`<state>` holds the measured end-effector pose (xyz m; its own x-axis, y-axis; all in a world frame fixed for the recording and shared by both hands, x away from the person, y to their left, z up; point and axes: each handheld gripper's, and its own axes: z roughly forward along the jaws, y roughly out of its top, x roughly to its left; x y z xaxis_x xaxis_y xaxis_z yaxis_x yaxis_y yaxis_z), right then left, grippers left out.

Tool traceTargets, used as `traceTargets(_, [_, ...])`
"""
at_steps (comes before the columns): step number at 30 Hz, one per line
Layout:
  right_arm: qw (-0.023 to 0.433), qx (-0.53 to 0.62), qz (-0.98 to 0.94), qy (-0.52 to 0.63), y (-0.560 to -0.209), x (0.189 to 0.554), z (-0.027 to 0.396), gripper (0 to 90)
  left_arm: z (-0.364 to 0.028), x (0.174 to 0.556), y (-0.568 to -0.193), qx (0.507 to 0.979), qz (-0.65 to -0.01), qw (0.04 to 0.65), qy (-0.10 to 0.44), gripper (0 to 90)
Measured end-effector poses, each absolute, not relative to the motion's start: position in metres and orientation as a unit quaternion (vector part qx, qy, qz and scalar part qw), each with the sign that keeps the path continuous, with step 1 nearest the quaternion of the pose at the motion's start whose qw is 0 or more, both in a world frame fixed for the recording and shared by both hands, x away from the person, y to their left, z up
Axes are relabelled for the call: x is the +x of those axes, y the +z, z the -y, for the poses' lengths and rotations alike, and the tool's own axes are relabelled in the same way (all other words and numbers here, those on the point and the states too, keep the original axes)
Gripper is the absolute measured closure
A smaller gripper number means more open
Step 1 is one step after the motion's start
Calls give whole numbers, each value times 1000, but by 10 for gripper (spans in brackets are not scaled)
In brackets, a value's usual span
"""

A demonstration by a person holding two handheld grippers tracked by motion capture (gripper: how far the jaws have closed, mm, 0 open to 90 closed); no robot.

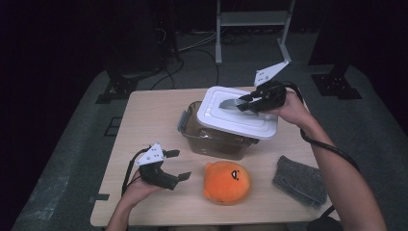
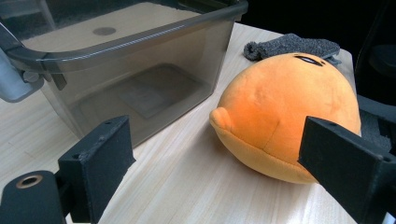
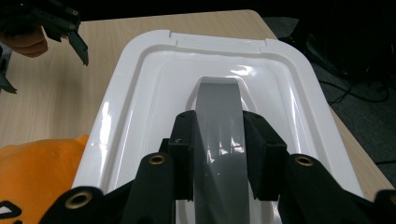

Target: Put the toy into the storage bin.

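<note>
A white lid with a grey handle hangs tilted over the smoky clear plastic container. It is lifted off the rim on the left side. My right gripper is shut on that handle, and in the right gripper view its pads press on both sides of the grey strip. An orange plush toy sits on the table in front of the container. My left gripper stands open just left of the plush, holding nothing.
A folded grey cloth lies at the table's front right. The container looks empty inside, and a grey latch hangs at its end. Bare wooden table stretches to the left; a metal stand is on the floor behind.
</note>
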<state>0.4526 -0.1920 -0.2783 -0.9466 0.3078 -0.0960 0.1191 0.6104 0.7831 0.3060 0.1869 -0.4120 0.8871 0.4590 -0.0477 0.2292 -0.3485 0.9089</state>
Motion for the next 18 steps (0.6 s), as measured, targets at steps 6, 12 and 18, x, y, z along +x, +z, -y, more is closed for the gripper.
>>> traceTargets(6, [117,134,-889,423,-278,449,210,658,-185,306,-413,814,-212,530,106,92])
traceTargets(12, [122,145,-887,421,-279,447,226,658,-185,307,-413,815,-211,529,106,92])
traceTargets(18, [129,158,-886,416,-281,441,246,658,-185,307,-414,815,-211,529,106,92])
